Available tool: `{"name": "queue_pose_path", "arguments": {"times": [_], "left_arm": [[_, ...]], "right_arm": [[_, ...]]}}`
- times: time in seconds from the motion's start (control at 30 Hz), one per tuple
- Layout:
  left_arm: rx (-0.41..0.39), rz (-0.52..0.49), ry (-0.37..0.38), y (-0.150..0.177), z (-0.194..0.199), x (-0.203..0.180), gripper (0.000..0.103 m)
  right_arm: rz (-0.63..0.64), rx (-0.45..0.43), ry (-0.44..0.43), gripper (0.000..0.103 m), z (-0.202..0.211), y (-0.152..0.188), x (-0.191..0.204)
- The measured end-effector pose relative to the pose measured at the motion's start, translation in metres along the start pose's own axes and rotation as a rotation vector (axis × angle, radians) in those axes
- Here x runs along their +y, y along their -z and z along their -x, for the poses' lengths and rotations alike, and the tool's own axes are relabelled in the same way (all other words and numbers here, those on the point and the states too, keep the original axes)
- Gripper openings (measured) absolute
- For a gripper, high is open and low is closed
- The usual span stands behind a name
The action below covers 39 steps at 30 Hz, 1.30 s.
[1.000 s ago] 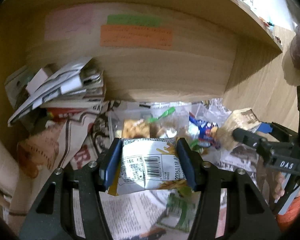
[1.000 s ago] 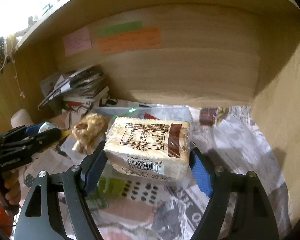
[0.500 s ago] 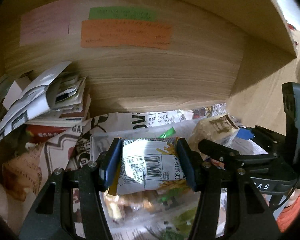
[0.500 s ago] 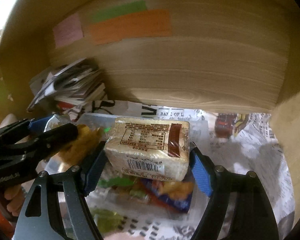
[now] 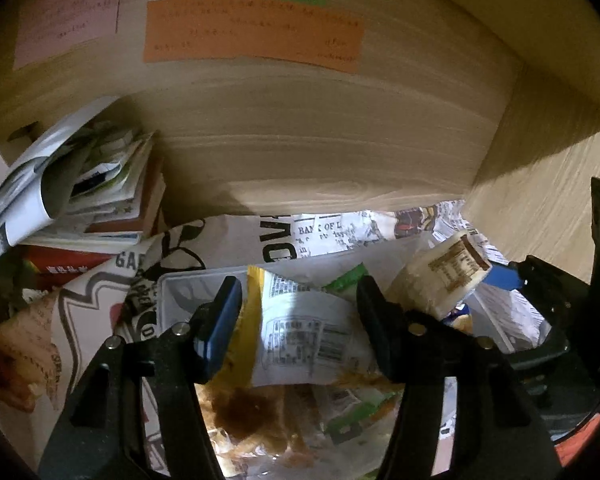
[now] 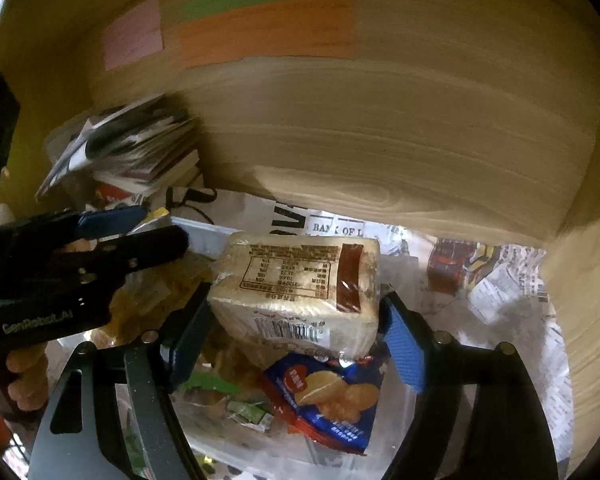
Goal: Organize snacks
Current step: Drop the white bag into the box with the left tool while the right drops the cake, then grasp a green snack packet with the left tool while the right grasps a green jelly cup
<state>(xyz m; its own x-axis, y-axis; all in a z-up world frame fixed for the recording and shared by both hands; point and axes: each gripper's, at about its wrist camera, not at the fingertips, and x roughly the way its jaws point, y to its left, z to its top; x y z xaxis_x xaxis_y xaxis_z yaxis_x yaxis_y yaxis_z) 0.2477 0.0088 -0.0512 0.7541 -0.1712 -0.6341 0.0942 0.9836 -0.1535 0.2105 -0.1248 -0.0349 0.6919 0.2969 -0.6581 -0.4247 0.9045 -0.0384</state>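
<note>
A wooden shelf nook lined with newspaper [image 5: 328, 236], sticky notes on its back wall. On the left, the left gripper [image 5: 298, 314] has just spread, dropping its yellow-and-white snack packet [image 5: 304, 328] into the clear bin [image 5: 172, 292]: one snack stowed. Right, the right gripper [image 6: 296, 320] pinches a pale wrapped sandwich [image 6: 300, 280] above the bin's blue chip bag [image 6: 332, 400].

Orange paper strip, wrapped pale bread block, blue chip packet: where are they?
Orange paper strip [image 6: 266, 32], right wrist view, its middle.
Wrapped pale bread block [image 6: 296, 280], right wrist view, its printed top label.
Blue chip packet [image 6: 332, 400], right wrist view, its front picture.
</note>
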Motion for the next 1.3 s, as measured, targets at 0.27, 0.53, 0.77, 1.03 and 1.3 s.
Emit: {"name": "queue_pose_path", "arguments": {"times": [0.27, 0.53, 0.77, 1.03, 1.3], "left_arm": [[-0.041, -0.009, -0.013, 0.005, 0.021, 0.001, 0.067], [-0.101, -0.042, -0.044, 0.021, 0.059, 0.001, 0.076], [-0.119, -0.067, -0.064, 0.052, 0.087, 0.003, 0.090], [-0.052, -0.035, -0.052, 0.096, 0.091, 0.018, 0.091], [0.029, -0.017, -0.065, 0.128, 0.081, 0.032, 0.091]], "right_arm": [[0.020, 0.018, -0.012, 0.081, 0.009, 0.008, 0.004], [-0.020, -0.029, -0.033, 0.081, 0.039, 0.012, 0.004], [-0.035, -0.047, -0.069, 0.081, 0.064, 0.033, 0.016], [-0.082, 0.033, -0.122, 0.081, 0.053, 0.070, 0.030], [-0.109, 0.169, -0.179, 0.074, 0.012, 0.090, 0.043]]}}
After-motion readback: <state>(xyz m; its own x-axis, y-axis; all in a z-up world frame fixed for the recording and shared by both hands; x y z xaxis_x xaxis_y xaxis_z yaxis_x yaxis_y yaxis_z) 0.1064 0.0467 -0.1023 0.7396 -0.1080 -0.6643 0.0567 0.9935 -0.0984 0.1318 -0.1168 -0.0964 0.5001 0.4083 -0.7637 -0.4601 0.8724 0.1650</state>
